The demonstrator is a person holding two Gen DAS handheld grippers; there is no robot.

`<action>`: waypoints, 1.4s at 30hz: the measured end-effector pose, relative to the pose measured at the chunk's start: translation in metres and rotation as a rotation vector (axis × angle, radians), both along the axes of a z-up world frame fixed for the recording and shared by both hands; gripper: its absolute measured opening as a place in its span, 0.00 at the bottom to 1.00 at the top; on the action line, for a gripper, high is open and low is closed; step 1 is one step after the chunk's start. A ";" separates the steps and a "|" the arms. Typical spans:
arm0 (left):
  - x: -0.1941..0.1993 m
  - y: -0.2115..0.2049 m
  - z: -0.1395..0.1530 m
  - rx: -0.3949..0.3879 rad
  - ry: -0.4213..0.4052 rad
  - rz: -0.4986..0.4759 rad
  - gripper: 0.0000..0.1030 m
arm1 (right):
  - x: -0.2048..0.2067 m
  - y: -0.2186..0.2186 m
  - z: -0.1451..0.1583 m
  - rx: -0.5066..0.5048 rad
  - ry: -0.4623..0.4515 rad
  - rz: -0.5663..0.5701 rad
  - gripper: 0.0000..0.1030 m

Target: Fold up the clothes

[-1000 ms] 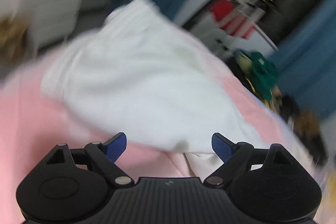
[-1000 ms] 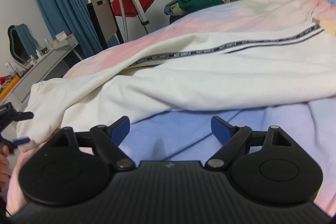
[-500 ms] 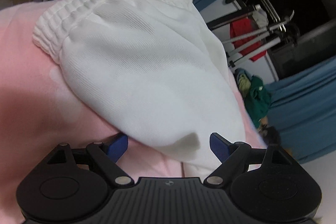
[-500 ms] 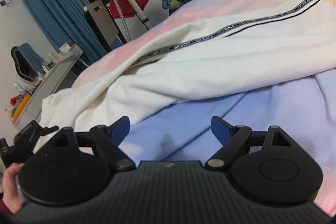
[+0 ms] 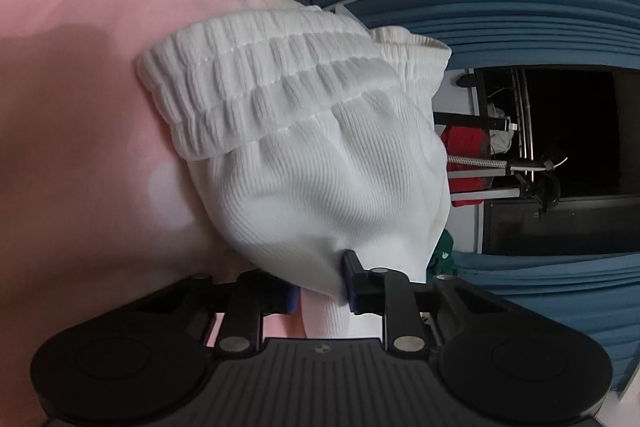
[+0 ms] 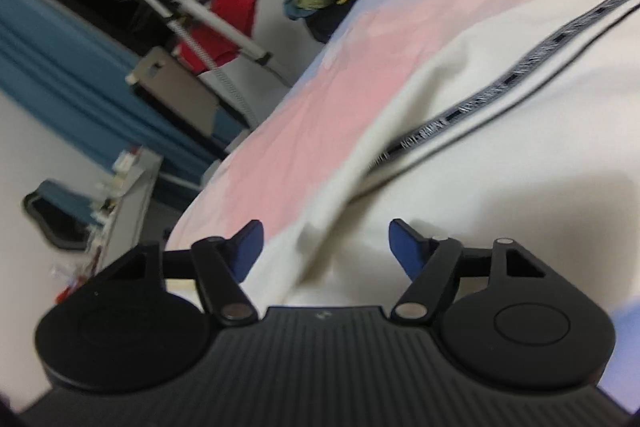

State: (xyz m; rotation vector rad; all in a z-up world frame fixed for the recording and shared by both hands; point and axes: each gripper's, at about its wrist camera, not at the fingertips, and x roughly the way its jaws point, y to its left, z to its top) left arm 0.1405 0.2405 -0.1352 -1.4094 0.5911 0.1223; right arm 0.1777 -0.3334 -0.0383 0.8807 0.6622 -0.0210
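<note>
The left claw is clamped on the white trousers at six o'clock; the right claw hangs spread apart over them on the bed.

White trousers bunched between the left gripper's fingers and blocked the way ahead; bare pink bedsheet lay free to its left. The right gripper stood spread over a cloth fold, with open pink sheet beyond
</note>
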 end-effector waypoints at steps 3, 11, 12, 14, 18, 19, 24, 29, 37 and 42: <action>0.000 0.001 -0.001 0.008 -0.015 -0.008 0.17 | 0.018 0.010 -0.007 -0.054 -0.020 -0.035 0.33; -0.015 0.023 0.022 0.067 -0.146 -0.023 0.08 | -0.030 0.026 0.008 -0.172 -0.145 -0.078 0.08; -0.024 0.027 0.026 0.080 -0.165 -0.021 0.08 | -0.047 0.026 0.012 -0.161 -0.159 -0.077 0.07; -0.040 0.036 0.036 0.096 -0.188 -0.023 0.08 | -0.089 0.026 0.019 -0.134 -0.189 -0.072 0.07; -0.073 0.053 0.055 0.111 -0.226 -0.031 0.08 | -0.166 0.029 0.021 -0.095 -0.193 -0.044 0.07; -0.085 0.059 0.056 0.103 -0.224 -0.033 0.08 | -0.183 0.030 0.019 -0.085 -0.180 -0.034 0.07; -0.107 0.077 0.068 0.144 -0.146 -0.053 0.07 | -0.242 0.039 0.004 -0.030 -0.102 0.037 0.07; -0.103 0.073 0.057 0.218 -0.014 -0.133 0.08 | -0.263 0.043 -0.024 -0.021 -0.006 0.083 0.08; -0.079 0.067 0.051 0.253 0.072 -0.150 0.08 | -0.268 0.044 -0.022 -0.060 0.035 0.114 0.14; -0.064 0.063 0.048 0.274 0.124 -0.160 0.08 | -0.283 0.035 0.005 -0.227 -0.015 0.027 0.43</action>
